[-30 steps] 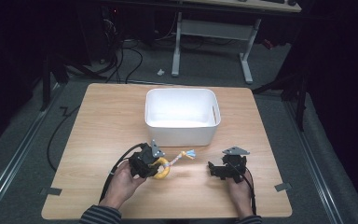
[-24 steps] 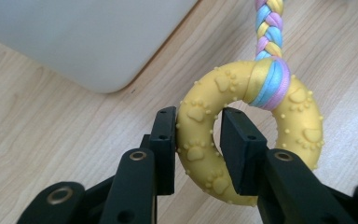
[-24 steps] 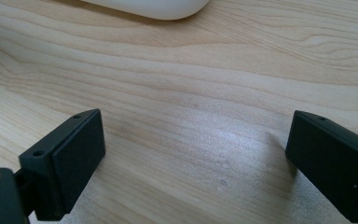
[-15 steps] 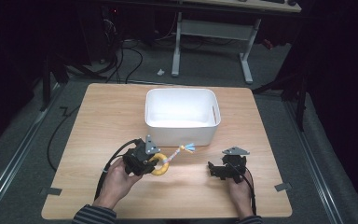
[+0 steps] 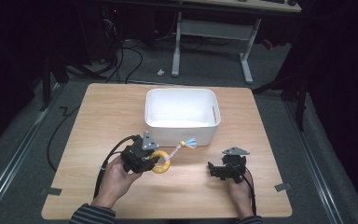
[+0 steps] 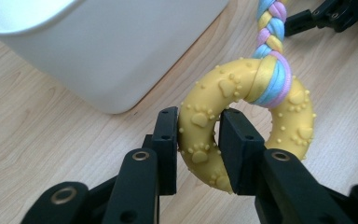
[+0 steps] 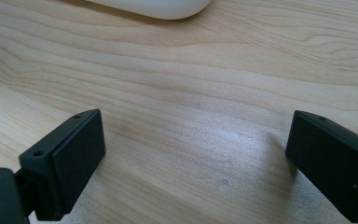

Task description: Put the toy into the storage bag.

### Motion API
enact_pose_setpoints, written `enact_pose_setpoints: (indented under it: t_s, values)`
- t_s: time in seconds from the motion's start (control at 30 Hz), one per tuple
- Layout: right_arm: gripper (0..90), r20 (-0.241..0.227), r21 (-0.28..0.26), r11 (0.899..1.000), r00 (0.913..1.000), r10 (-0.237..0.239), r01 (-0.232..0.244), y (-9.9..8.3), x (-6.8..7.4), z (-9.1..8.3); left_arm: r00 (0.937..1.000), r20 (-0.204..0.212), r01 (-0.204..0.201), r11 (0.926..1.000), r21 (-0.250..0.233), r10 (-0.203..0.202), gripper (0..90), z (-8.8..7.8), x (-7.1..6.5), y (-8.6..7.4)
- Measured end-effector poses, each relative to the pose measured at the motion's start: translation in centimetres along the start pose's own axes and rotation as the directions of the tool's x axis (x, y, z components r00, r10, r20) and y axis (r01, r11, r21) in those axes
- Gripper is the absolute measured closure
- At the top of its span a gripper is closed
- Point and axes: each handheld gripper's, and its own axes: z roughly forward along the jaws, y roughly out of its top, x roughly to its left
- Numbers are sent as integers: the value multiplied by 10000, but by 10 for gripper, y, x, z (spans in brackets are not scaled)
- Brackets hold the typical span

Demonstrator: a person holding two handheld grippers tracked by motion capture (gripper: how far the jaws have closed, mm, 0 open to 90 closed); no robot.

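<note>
The left gripper [image 5: 153, 161] has carried the yellow ring toy [image 5: 161, 161] up off the tabletop [image 5: 98, 121] since a second ago: then the ring lay flat by the hand, now it rides lifted and nearer the white bin [image 5: 181, 114], its braided rope tail [image 5: 182, 145] pointing toward the bin's front wall. I'd judge the pickup is done and the drop into the bin comes next.

In the left gripper view the two black fingers [image 6: 167, 140] are clenched on the ring [image 6: 214, 121], one finger outside the band and the other through the hole, at the lower left of the ring, with the rope [image 6: 270, 28] knotted on the far side, upper right. The bin wall [image 6: 112, 51] fills the upper left.

The right gripper [image 5: 221, 170] sits low and right in the high view, fingers [image 7: 70, 158] spread wide over bare wood, holding nothing.
</note>
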Motion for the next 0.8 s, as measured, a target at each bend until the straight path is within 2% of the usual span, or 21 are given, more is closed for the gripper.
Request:
enact_pose_setpoints:
  t_s: [0.3,0.47,0.63,0.8]
  values:
    - [45,1,-10,10000,10000,-23,23,0,0,0,9996,133,240,9996,-122,-239,687,-9,6,11]
    - [45,9,-14,10000,10000,-21,21,0,0,0,9997,225,133,9996,-235,-128,687,-11,6,19]
    - [44,13,-13,10000,10000,-17,17,0,0,0,9991,367,204,9991,-384,-190,687,-13,11,27]
    - [45,12,-10,10000,10000,-17,17,0,0,0,9983,511,312,9991,-288,-297,687,-12,15,35]
